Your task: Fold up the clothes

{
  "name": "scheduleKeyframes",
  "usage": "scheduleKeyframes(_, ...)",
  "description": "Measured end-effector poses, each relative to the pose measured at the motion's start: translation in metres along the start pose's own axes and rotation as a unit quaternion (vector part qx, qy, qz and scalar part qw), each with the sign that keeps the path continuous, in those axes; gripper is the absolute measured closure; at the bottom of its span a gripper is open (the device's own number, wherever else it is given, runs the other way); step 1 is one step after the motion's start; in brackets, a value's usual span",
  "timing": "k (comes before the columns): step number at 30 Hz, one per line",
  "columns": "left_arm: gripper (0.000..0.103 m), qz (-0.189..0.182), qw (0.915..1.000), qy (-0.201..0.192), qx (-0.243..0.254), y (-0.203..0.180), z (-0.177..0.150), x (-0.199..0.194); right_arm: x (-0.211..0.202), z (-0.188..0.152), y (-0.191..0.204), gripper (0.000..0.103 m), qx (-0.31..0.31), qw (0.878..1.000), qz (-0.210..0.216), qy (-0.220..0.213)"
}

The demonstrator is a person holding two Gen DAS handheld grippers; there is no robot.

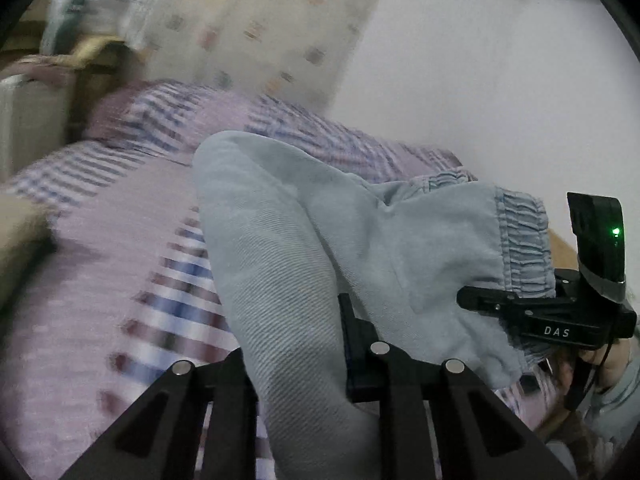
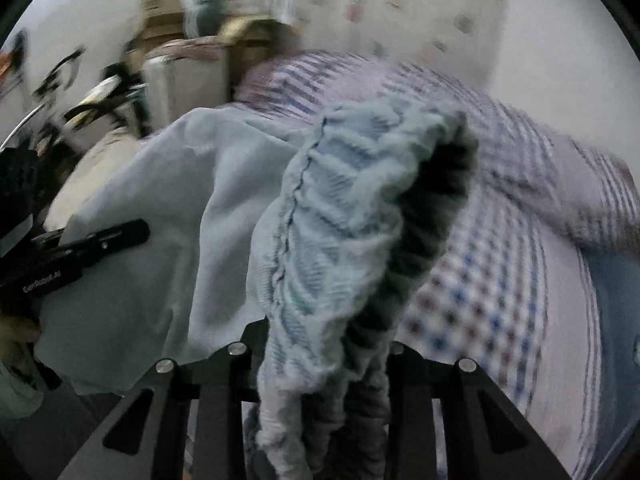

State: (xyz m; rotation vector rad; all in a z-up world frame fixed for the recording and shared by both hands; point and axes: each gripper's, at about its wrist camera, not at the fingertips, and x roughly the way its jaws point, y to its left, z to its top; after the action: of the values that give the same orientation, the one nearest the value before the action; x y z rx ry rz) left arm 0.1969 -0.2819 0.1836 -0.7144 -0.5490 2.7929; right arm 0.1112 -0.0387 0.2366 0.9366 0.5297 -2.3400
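Observation:
A pair of light blue trousers (image 1: 304, 240) with a gathered elastic waistband (image 1: 524, 240) hangs lifted over a bed. My left gripper (image 1: 300, 364) is shut on the trousers' cloth, which runs down between its fingers. My right gripper (image 2: 320, 344) is shut on the bunched waistband (image 2: 352, 208), and the pale blue cloth (image 2: 168, 240) spreads to its left. In the left wrist view the right gripper (image 1: 480, 304) shows at the right edge, clamped on the waistband's end. The left gripper (image 2: 120, 236) appears at the left of the right wrist view.
Below lies a bed with a pink, blue and white checked sheet (image 1: 104, 288) and a striped pillow (image 1: 168, 120). A patterned curtain (image 1: 280, 20) and white wall stand behind. Cluttered furniture (image 2: 120, 80) is at the back left. A person's hand (image 1: 600, 364) holds the right gripper.

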Motion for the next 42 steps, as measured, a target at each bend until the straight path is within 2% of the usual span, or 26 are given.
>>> scheduleKeyframes(4, 0.085, 0.088, 0.9945, -0.051, -0.023, 0.047, 0.017, -0.052, 0.02, 0.075, 0.073, 0.071, -0.081, 0.996, 0.036, -0.027)
scheduleKeyframes(8, 0.085, 0.157, 0.9808, -0.088, -0.076, 0.104, 0.031, -0.098, 0.039, 0.136, 0.152, 0.071, -0.152, 0.984, 0.08, -0.049)
scheduleKeyframes(13, 0.085, 0.236, 0.9534, -0.133, -0.133, 0.178, 0.033, -0.154, 0.064, 0.192, 0.251, 0.071, -0.228, 0.963, 0.127, -0.066)
scheduleKeyframes(17, 0.085, 0.282, 0.93, -0.156, -0.176, 0.229, 0.023, -0.186, 0.092, 0.235, 0.324, 0.071, -0.277, 0.946, 0.15, -0.071)
scheduleKeyframes(19, 0.085, 0.301, 0.9187, -0.161, -0.198, 0.254, 0.018, -0.192, 0.113, 0.25, 0.354, 0.071, -0.295, 0.94, 0.156, -0.067)
scheduleKeyframes(24, 0.085, 0.32, 0.903, -0.153, -0.242, 0.303, 0.001, -0.175, 0.162, 0.269, 0.404, 0.07, -0.327, 0.933, 0.14, -0.057)
scheduleKeyframes(31, 0.085, 0.368, 0.8764, -0.189, -0.246, 0.327, -0.039, -0.148, 0.238, 0.268, 0.434, 0.069, -0.341, 0.928, 0.146, -0.042)
scheduleKeyframes(32, 0.085, 0.37, 0.8746, -0.192, -0.248, 0.333, -0.045, -0.144, 0.249, 0.266, 0.437, 0.069, -0.346, 0.926, 0.145, -0.04)
scheduleKeyframes(34, 0.083, 0.371, 0.8767, -0.169, -0.255, 0.349, -0.053, -0.134, 0.271, 0.262, 0.442, 0.066, -0.354, 0.924, 0.14, -0.036)
scheduleKeyframes(37, 0.076, 0.357, 0.8794, -0.136, -0.283, 0.374, -0.066, -0.126, 0.297, 0.262, 0.434, 0.054, -0.34, 0.933, 0.12, -0.02)
scheduleKeyframes(39, 0.068, 0.347, 0.8851, -0.132, -0.281, 0.381, -0.072, -0.127, 0.306, 0.266, 0.423, 0.034, -0.319, 0.941, 0.112, -0.015)
scheduleKeyframes(41, 0.063, 0.339, 0.8904, -0.134, -0.272, 0.383, -0.076, -0.132, 0.307, 0.273, 0.408, 0.021, -0.299, 0.949, 0.098, -0.028)
scheduleKeyframes(42, 0.057, 0.337, 0.891, -0.136, -0.272, 0.383, -0.077, -0.135, 0.305, 0.276, 0.4, 0.02, -0.291, 0.952, 0.092, -0.033)
